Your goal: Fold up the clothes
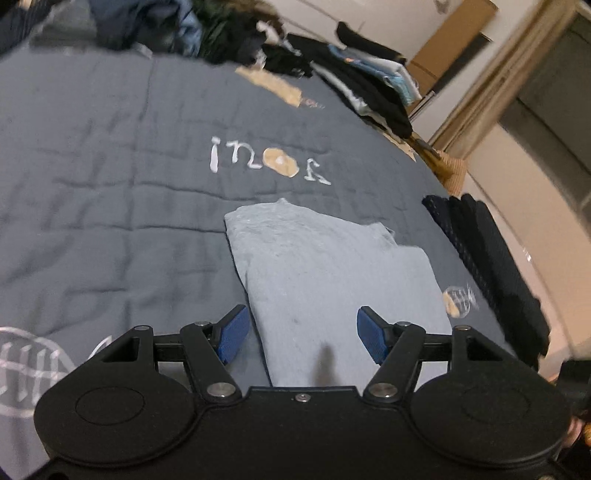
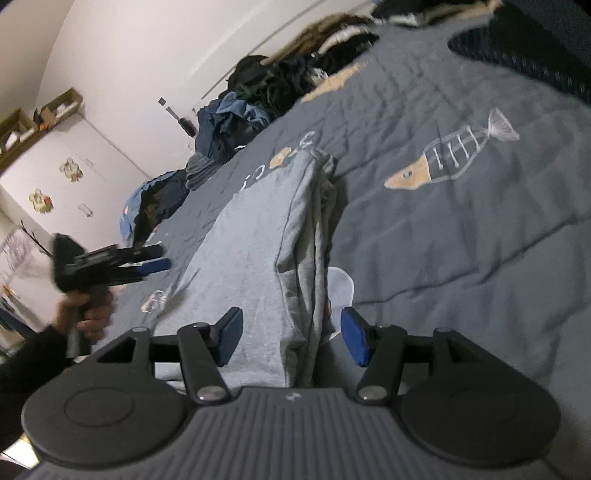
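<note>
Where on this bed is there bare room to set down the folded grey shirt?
Bare quilt lies left of the grey shirt, up to the white lettering. Crowded: the unfolded heap along the far edge, the folded stack far right, and dark clothes beside the shirt.

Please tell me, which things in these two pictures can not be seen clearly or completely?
- Grey garment: near end hidden behind each gripper body, in both wrist views.
- Left gripper: motion-blurred in the right wrist view.
- Heap of unfolded clothes: cut off by the top edge, left wrist view.
</note>
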Action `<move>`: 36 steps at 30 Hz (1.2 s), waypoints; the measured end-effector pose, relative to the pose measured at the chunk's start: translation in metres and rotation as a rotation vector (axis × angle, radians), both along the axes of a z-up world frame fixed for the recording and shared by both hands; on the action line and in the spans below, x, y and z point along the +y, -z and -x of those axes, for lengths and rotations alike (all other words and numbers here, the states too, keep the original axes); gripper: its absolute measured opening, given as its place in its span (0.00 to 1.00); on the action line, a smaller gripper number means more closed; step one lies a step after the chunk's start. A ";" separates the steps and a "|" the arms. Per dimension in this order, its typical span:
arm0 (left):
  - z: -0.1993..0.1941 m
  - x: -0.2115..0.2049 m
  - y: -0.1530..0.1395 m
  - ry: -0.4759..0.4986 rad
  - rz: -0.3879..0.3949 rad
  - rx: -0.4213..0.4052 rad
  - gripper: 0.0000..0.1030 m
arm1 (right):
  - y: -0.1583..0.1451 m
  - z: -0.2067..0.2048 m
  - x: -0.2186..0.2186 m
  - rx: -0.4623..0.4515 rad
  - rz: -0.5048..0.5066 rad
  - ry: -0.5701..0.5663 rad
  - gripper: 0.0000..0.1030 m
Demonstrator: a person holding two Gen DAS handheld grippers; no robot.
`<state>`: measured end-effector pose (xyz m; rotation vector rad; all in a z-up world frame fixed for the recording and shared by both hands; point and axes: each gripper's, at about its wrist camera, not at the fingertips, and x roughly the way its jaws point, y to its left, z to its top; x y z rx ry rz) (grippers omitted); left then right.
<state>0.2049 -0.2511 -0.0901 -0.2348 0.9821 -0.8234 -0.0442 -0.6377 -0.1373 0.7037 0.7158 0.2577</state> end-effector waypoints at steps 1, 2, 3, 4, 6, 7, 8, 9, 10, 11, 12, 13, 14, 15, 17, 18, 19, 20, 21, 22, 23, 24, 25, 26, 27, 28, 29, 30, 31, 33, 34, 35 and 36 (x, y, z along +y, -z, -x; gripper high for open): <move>-0.008 -0.003 0.008 -0.003 0.009 0.029 0.62 | 0.002 -0.002 -0.003 0.017 -0.007 -0.012 0.56; -0.019 -0.006 0.017 -0.008 0.015 0.057 0.62 | 0.003 -0.005 -0.006 0.034 -0.013 -0.023 0.57; -0.026 -0.008 0.025 -0.012 0.012 0.075 0.62 | 0.005 -0.008 -0.009 0.052 -0.019 -0.034 0.57; -0.033 -0.010 0.031 -0.022 0.007 0.087 0.62 | 0.006 -0.011 -0.013 0.075 -0.018 -0.035 0.57; -0.045 -0.013 0.040 -0.026 0.032 0.101 0.62 | 0.007 -0.017 -0.018 0.117 -0.001 -0.047 0.57; -0.050 -0.014 0.044 -0.024 0.050 0.115 0.62 | 0.007 -0.020 -0.018 0.127 0.008 -0.061 0.57; -0.055 -0.015 0.047 -0.020 0.066 0.125 0.62 | 0.007 -0.023 -0.018 0.136 0.017 -0.077 0.57; -0.059 -0.017 0.049 -0.016 0.078 0.131 0.62 | 0.007 -0.026 -0.018 0.146 0.025 -0.092 0.58; -0.062 -0.020 0.051 -0.004 0.083 0.138 0.62 | 0.007 -0.028 -0.019 0.155 0.034 -0.108 0.58; -0.064 -0.023 0.052 0.008 0.087 0.144 0.62 | 0.007 -0.031 -0.019 0.164 0.043 -0.124 0.58; -0.066 -0.027 0.053 0.020 0.091 0.151 0.62 | 0.008 -0.034 -0.019 0.170 0.047 -0.133 0.58; -0.069 -0.030 0.055 0.032 0.095 0.157 0.62 | 0.010 -0.036 -0.020 0.178 0.048 -0.141 0.58; -0.070 -0.033 0.056 0.049 0.097 0.160 0.62 | 0.011 -0.037 -0.021 0.184 0.051 -0.151 0.58; -0.071 -0.037 0.057 0.067 0.098 0.164 0.62 | 0.011 -0.038 -0.022 0.189 0.054 -0.162 0.58; -0.072 -0.039 0.059 0.089 0.097 0.166 0.62 | 0.010 -0.039 -0.024 0.198 0.064 -0.180 0.58; -0.073 -0.040 0.060 0.096 0.097 0.170 0.62 | 0.009 -0.039 -0.024 0.211 0.067 -0.188 0.58; -0.074 -0.041 0.061 0.103 0.097 0.174 0.62 | 0.008 -0.040 -0.024 0.225 0.065 -0.195 0.58; -0.076 -0.039 0.062 0.105 0.105 0.183 0.62 | 0.007 -0.040 -0.025 0.237 0.049 -0.201 0.58; -0.077 -0.038 0.063 0.109 0.109 0.186 0.62 | 0.010 -0.041 -0.027 0.247 0.011 -0.209 0.60; -0.077 -0.038 0.064 0.114 0.109 0.183 0.62 | 0.014 -0.041 -0.028 0.258 -0.032 -0.218 0.61; -0.076 -0.037 0.065 0.119 0.109 0.180 0.62 | 0.017 -0.042 -0.030 0.269 -0.074 -0.226 0.64; -0.076 -0.037 0.065 0.122 0.108 0.177 0.62 | 0.020 -0.043 -0.031 0.279 -0.116 -0.234 0.69; -0.076 -0.037 0.065 0.124 0.106 0.174 0.62 | 0.023 -0.045 -0.030 0.284 -0.126 -0.240 0.70; -0.076 -0.037 0.065 0.123 0.107 0.174 0.62 | 0.024 -0.048 -0.028 0.289 -0.131 -0.243 0.72; -0.075 -0.037 0.065 0.124 0.106 0.171 0.62 | 0.024 -0.051 -0.027 0.287 -0.146 -0.245 0.77; -0.075 -0.037 0.065 0.126 0.105 0.166 0.62 | 0.023 -0.053 -0.026 0.281 -0.163 -0.248 0.79; -0.074 -0.037 0.065 0.129 0.104 0.161 0.62 | 0.023 -0.056 -0.024 0.273 -0.177 -0.256 0.87; -0.074 -0.037 0.066 0.129 0.105 0.159 0.62 | 0.022 -0.058 -0.019 0.272 -0.170 -0.267 0.93; -0.074 -0.037 0.066 0.130 0.106 0.158 0.62 | 0.022 -0.062 -0.014 0.271 -0.159 -0.280 0.94; -0.073 -0.037 0.066 0.131 0.107 0.152 0.62 | 0.017 -0.067 -0.003 0.258 -0.121 -0.315 0.95; -0.073 -0.037 0.067 0.133 0.107 0.147 0.62 | 0.017 -0.069 0.002 0.257 -0.109 -0.325 0.95; -0.073 -0.037 0.067 0.134 0.107 0.142 0.62 | 0.017 -0.071 0.006 0.258 -0.097 -0.333 0.97; -0.072 -0.037 0.068 0.133 0.108 0.138 0.62 | 0.017 -0.074 0.011 0.255 -0.085 -0.335 0.97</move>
